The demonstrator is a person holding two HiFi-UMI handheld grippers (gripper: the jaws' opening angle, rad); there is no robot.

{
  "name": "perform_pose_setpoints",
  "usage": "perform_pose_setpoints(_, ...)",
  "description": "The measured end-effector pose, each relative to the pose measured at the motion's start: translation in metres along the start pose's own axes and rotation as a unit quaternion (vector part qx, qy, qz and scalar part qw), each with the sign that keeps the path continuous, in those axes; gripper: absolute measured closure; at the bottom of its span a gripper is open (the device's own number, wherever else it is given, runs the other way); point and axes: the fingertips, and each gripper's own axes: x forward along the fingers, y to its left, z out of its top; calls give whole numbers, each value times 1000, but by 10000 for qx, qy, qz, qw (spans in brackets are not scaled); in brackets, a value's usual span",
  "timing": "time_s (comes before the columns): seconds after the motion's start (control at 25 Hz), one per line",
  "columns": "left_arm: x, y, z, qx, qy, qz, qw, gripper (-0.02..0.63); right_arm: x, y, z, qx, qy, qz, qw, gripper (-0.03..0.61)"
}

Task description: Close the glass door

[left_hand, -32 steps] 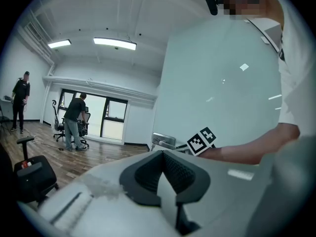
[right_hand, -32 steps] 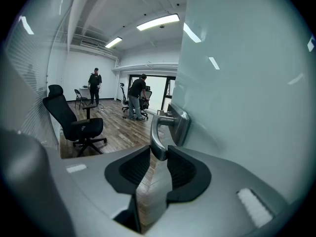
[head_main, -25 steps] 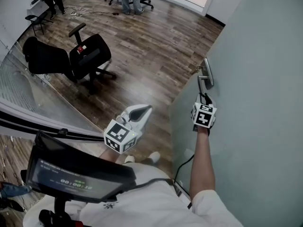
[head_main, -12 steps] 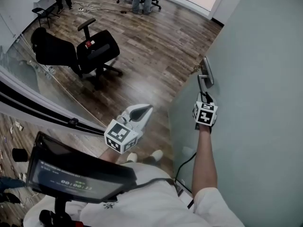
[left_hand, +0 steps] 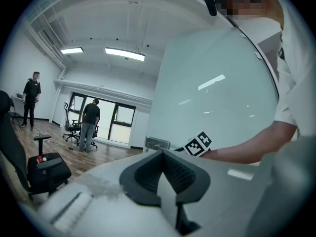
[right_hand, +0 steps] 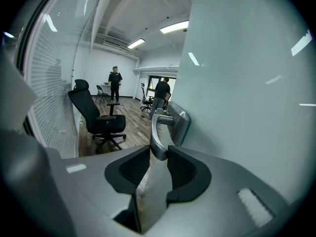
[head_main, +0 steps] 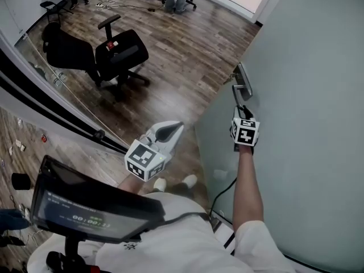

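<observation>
The right gripper (head_main: 243, 114) is clamped on the metal handle (head_main: 239, 91) of the glass door (head_main: 307, 95), its 2 jaws pinching the free end of the lever. In the right gripper view, the handle (right_hand: 159, 132) rises straight out from between the pads. Its long axis runs along the door's face, roughly in line with the gripper's reach. The handle sits close to the door's free edge, which stands well apart from the glass partition (head_main: 62, 90) on the left of the head view, with bare floor between them.

The left gripper (head_main: 170, 131) hangs in that gap with its jaws together on nothing, clear of the door. The right hand is therefore the 1 placed to swing the door, probably drawing its free edge across the gap.
</observation>
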Motion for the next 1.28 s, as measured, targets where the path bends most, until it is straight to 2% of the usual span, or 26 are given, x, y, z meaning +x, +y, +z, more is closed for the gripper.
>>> perform_pose_setpoints(0.24, -4, 1, -6, -47, 38, 4, 10000, 612, 0, 18, -3, -44, -2, 219, 9997, 462)
perform_pose_setpoints(0.56, -13, 16, -16, -94, 71, 232, 9997, 612, 7, 59, 0, -221, -115, 555, 9981, 462)
perform_pose_setpoints(0.72, -21, 17, -10, -101, 29, 476, 9988, 612, 8, 81, 4, -268, -124, 724, 9969, 463)
perform_pose_setpoints(0.96, -47, -5, -6, -135, 6, 873, 9961, 612, -11, 105, 11, -356, -213, 950, 9946, 463)
perform_pose_setpoints(1.12, -77, -24, -23, -189, 34, 1215, 9924, 612, -27, 125, -2, -401, -264, 1139, 9923, 463)
perform_pose_setpoints(1.28, -117, -52, -8, -118, 14, 1508, 9885, 612, -65, 143, 7, -453, -323, 1275, 9903, 464)
